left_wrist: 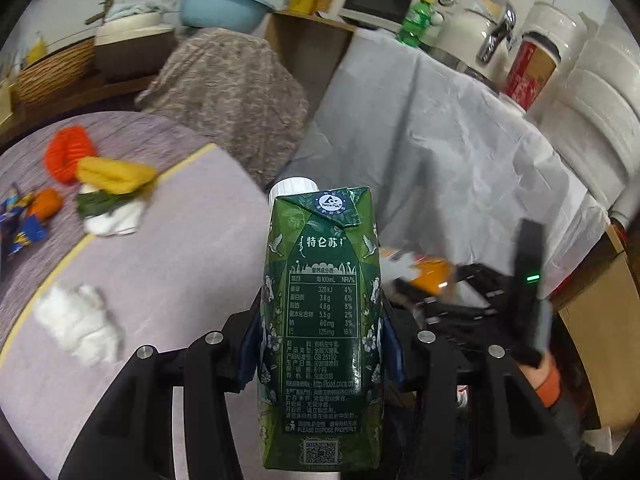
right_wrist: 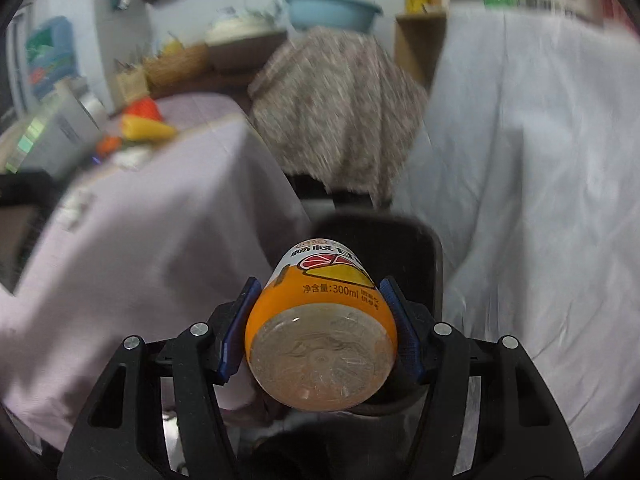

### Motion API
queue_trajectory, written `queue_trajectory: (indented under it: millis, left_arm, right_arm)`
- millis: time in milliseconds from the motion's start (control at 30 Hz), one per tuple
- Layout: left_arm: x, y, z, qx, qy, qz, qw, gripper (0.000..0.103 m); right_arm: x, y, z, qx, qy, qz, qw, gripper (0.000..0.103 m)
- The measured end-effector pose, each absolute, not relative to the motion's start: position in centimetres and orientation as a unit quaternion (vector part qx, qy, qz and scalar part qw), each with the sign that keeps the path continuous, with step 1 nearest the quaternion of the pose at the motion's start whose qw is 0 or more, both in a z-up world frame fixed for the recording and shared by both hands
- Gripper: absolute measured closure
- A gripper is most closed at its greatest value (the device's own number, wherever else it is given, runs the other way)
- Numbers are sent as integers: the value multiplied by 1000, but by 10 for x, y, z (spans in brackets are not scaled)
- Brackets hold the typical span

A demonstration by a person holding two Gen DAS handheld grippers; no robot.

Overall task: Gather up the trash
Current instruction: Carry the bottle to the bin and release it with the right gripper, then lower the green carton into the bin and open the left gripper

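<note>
My left tongs [left_wrist: 320, 344] were clamped on the green milk carton [left_wrist: 320, 320], blue pads pressed to both its sides, carton upright with its white cap at the top, lifted clear of the lilac-covered table [left_wrist: 180, 280]. There it hung, printed nutrition panel facing my camera!

My right tongs [right_wrist: 318, 336] gripped the orange-labelled bottle [right_wrist: 320, 328], one pad on each flank of the label, its clear base turned toward the lens and its neck pointing away. Below and beyond it sat a dark bin [right_wrist: 400, 248], between the table's edge and a pale grey draped sheet [right_wrist: 540, 200].

On the table, to the left of the carton, a crumpled white tissue [left_wrist: 78, 320] lay near the yellow seam. Farther back a yellow wrapper [left_wrist: 114, 174] lay touching a green-and-white scrap [left_wrist: 108, 212], with an orange net-like piece [left_wrist: 68, 152] just behind. Blue sweet wrappers [left_wrist: 22, 224] lay at the far left edge, beside a small orange piece [left_wrist: 46, 202].

From the left camera my right tongs showed blurred at the carton's right, orange label just visible.
</note>
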State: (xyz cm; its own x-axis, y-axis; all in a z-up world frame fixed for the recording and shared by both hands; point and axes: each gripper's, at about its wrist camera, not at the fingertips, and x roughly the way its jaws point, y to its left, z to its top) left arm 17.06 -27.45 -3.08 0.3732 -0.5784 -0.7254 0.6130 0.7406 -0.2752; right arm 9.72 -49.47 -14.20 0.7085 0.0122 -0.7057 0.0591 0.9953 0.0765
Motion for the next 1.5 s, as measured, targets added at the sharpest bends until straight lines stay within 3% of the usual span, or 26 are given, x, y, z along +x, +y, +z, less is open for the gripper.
queue_trajectory:
  millis: [300,567,733,1133,1500]
  left_arm:
    - [184,-332,-67,35,467,-364,806,54]
    - [194,-356,-87,43,486,-358,796,54]
    - [198,-367,-94,47,490,-357,794,54]
    - [221,-404,-125,64,515,-339,785,54]
    - [222,-454,-162,108,541,-335,764,53]
  right_arm:
    - [184,-532,-276,65,549,-60,831,41]
    - [226,-534,-327,29,626,-81,775,41]
    - [222,-538,-322,43,613,-84,785,34]
    - [129,-549,-233,66,474,-109,871,34]
    - [69,-569,-200,43,425,-173,888,34]
